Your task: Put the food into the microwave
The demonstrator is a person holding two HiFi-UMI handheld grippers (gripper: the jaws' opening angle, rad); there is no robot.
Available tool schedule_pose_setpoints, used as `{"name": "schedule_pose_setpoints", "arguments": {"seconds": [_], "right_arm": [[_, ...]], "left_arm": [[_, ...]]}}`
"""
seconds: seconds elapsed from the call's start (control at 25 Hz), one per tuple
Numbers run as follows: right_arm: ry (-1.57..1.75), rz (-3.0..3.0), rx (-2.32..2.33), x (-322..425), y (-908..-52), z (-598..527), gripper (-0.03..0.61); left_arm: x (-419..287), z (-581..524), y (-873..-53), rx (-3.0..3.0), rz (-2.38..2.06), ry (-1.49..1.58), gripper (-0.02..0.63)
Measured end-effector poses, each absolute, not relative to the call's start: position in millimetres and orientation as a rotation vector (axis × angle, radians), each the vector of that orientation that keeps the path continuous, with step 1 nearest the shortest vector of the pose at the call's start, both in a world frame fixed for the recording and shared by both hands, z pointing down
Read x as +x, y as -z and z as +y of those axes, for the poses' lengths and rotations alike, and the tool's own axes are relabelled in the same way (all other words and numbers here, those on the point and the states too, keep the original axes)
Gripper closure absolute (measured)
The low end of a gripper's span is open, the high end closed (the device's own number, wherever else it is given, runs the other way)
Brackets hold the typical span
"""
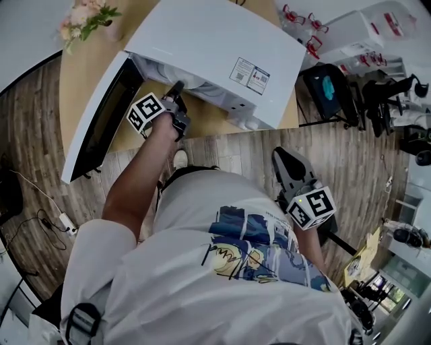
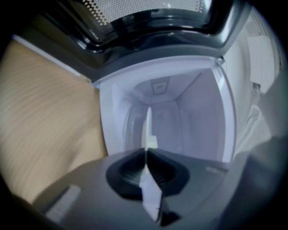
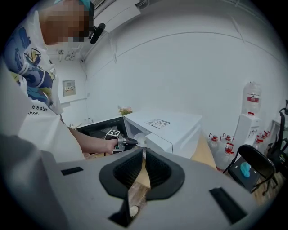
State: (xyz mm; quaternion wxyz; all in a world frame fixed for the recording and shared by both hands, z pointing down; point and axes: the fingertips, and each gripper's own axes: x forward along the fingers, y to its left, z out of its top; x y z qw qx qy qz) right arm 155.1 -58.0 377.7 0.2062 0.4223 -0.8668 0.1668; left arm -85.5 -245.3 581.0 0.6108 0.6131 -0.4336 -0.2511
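Left gripper view: the left tool (image 2: 146, 152), clamped on the rim of a plate (image 2: 147, 123) at the mouth of the open microwave (image 2: 195, 117), could let it sag and clip the frame; the right tool (image 3: 144, 155) hangs closed, empty.

The microwave (image 1: 215, 54) stands on the worktop (image 1: 81, 74), its door (image 1: 101, 114) swung out to the left, with flowers (image 1: 84, 17) behind the door. The left gripper (image 1: 178, 87) carries a plate (image 2: 147, 130) at the cavity's mouth. The right gripper (image 1: 284, 160) hangs over the floor (image 1: 229, 151), well apart, and a chair (image 1: 326, 87) stands right of the worktop.
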Motion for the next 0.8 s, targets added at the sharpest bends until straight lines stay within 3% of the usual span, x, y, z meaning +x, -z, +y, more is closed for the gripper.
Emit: {"name": "schedule_pose_setpoints", "arguments": {"seconds": [0.52,0.8], "right_arm": [[-0.501,-2.371,1.249,150,-379,-56,0.555],[-0.506,-2.378,1.248,144,-377,-55,0.555]], "left_arm": [[-80,-255,-594,1.382,-1.008,0.463,0.588],[-75,-253,-592,1.431,-1.109,0.275,0.552]]}}
